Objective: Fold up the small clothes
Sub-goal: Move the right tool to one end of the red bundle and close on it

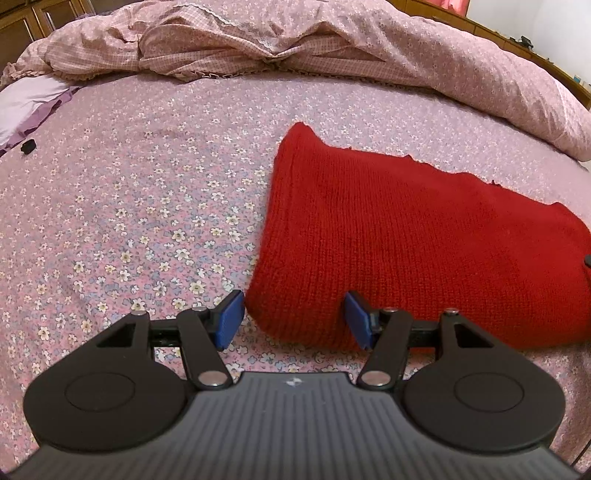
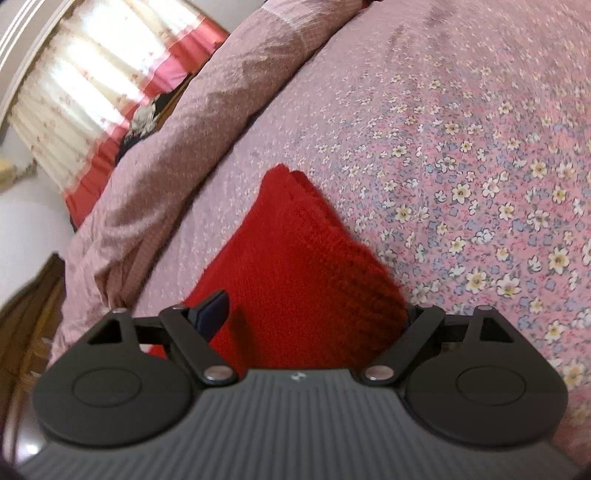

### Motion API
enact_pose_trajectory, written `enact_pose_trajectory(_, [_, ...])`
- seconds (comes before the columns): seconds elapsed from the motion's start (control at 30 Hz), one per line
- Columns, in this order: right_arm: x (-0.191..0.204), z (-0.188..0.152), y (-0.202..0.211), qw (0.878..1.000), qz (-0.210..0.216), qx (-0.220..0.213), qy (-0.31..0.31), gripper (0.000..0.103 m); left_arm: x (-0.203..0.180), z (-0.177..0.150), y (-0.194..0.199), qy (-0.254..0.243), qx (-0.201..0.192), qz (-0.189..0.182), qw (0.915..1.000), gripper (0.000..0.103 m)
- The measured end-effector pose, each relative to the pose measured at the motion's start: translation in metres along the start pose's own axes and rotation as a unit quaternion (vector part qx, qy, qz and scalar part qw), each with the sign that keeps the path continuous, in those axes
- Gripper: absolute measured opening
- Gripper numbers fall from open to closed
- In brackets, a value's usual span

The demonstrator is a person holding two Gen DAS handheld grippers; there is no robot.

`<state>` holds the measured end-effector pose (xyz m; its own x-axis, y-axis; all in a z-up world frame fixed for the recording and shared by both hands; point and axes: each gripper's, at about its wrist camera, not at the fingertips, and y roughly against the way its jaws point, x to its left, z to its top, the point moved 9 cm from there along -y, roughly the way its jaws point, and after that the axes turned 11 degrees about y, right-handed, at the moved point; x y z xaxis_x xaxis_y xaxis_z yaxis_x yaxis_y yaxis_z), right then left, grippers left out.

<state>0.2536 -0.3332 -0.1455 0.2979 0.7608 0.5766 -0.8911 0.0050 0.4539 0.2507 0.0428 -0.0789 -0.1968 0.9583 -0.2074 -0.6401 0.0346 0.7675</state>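
A bed [image 1: 129, 206] fills the room, covered in a pink sheet with small white and blue flowers. A rumpled pink quilt [image 1: 332, 44] is bunched along the far side. Brown wooden cupboards [image 1: 33, 18] stand behind it, and the right wrist view shows a bright curtain [image 2: 92, 85] with a red edge (that view is blurry). A pale purple cloth [image 1: 26, 103] lies at the bed's edge, with a small black thing [image 1: 28, 146] beside it.

The folded red knitted sweater [image 1: 406, 240] lies flat on the bed. The left tool [image 1: 293, 319] is apart at the sweater's near corner. The right tool [image 2: 314, 317] is apart too, with the sweater between its fingers. No writing can be read.
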Motion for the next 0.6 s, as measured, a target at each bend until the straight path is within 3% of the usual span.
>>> enact_pose_trajectory(0.17, [0.0, 0.001, -0.003, 1.0, 0.005, -0.005, -0.008, 0.086, 0.001, 0.001, 0.002, -0.001, -0.003, 0.0, 1.0, 0.066])
enact_pose_trajectory(0.27, [-0.001, 0.001, -0.003, 1.0, -0.01, -0.006, 0.006, 0.063, 0.001, 0.001, 0.003, 0.0, -0.002, 0.001, 1.0, 0.066])
enact_pose_trajectory(0.33, [-0.004, 0.002, -0.003, 1.0, 0.004, -0.004, -0.013, 0.045, 0.002, 0.002, 0.005, 0.0, -0.004, 0.002, 1.0, 0.066])
enact_pose_trajectory(0.4, [-0.007, 0.003, -0.003, 0.999, 0.026, 0.002, -0.026, 0.04, 0.004, 0.003, 0.008, -0.002, -0.008, 0.004, 1.0, 0.066])
enact_pose_trajectory(0.6, [0.022, 0.016, 0.014, 0.997, 0.039, -0.025, 0.056, 0.036, 0.021, 0.013, 0.018, 0.008, -0.02, 0.016, 0.9996, 0.066])
